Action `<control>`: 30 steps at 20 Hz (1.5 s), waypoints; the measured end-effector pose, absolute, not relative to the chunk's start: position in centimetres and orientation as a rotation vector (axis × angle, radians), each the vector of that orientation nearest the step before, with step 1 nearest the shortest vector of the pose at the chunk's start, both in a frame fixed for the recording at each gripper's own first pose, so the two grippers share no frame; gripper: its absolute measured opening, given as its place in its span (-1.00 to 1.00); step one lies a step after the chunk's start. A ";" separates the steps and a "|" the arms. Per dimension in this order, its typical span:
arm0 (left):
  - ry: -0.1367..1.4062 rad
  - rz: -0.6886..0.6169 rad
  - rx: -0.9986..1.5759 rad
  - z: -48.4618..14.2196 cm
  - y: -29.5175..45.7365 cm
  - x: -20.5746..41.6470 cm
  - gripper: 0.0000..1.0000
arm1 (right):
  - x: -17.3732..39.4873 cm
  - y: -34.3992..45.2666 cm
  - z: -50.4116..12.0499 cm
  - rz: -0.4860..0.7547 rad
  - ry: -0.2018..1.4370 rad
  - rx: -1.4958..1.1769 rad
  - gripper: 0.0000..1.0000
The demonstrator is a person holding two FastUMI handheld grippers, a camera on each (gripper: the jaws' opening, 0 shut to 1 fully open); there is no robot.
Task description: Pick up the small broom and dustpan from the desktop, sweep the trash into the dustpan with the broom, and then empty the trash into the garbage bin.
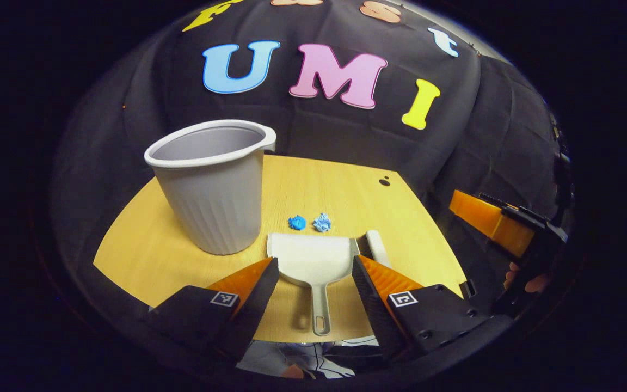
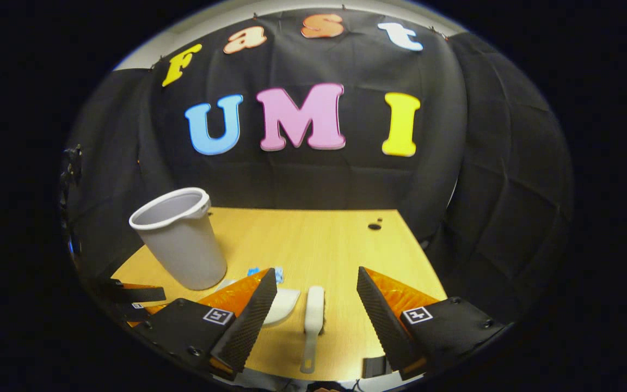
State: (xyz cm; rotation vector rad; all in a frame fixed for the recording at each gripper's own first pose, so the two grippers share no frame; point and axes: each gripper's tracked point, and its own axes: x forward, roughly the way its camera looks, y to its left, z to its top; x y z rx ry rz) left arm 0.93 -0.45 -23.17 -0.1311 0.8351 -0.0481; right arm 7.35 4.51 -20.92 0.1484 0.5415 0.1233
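Observation:
A white dustpan (image 1: 313, 260) lies flat on the wooden desk (image 1: 335, 185), handle toward me, between the fingers of my open left gripper (image 1: 316, 264), which hovers above it. Just right of it lies the white small broom (image 1: 376, 246). Two crumpled blue paper scraps (image 1: 309, 222) rest just beyond the pan's mouth. In the right gripper view the broom (image 2: 313, 316) lies between the spread fingers of my open right gripper (image 2: 316, 277), with the dustpan (image 2: 285, 305) partly hidden behind the left finger. The grey garbage bin (image 1: 213, 185) stands upright at the left.
The bin (image 2: 180, 245) takes up the desk's left part. A small dark hole (image 2: 374, 225) marks the far right of the desk. The other gripper (image 1: 501, 223), held by a hand, is off the desk's right edge. Black cloth surrounds the desk.

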 end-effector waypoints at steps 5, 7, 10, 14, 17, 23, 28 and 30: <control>1.072 -0.014 -0.064 -27.5 -2.5 1.1 0.66 | 7.6 5.2 -29.7 0.207 0.794 0.211 0.92; 1.167 0.020 -0.065 -29.3 -2.9 1.0 0.65 | 7.8 5.4 -32.3 0.239 0.862 0.223 0.94; 1.301 0.055 -0.068 -31.1 -3.0 1.0 0.66 | 7.2 6.0 -35.7 0.269 0.970 0.266 0.93; 1.395 0.047 -0.001 -33.1 -3.1 2.5 0.66 | 6.7 6.6 -39.1 0.292 1.083 0.274 0.94; 1.438 0.048 0.000 -34.2 -3.3 4.2 0.66 | 5.7 6.9 -40.8 0.303 1.160 0.276 0.93; 1.533 0.066 -0.033 -37.0 -2.7 6.0 0.66 | 5.1 7.3 -42.3 0.298 1.243 0.246 0.91; 1.556 0.038 0.009 -38.6 -2.5 7.1 0.65 | 4.8 7.5 -43.0 0.260 1.271 0.232 0.92; 1.534 0.024 -0.010 -38.6 -2.8 7.7 0.65 | 4.4 7.8 -43.2 0.239 1.281 0.246 0.91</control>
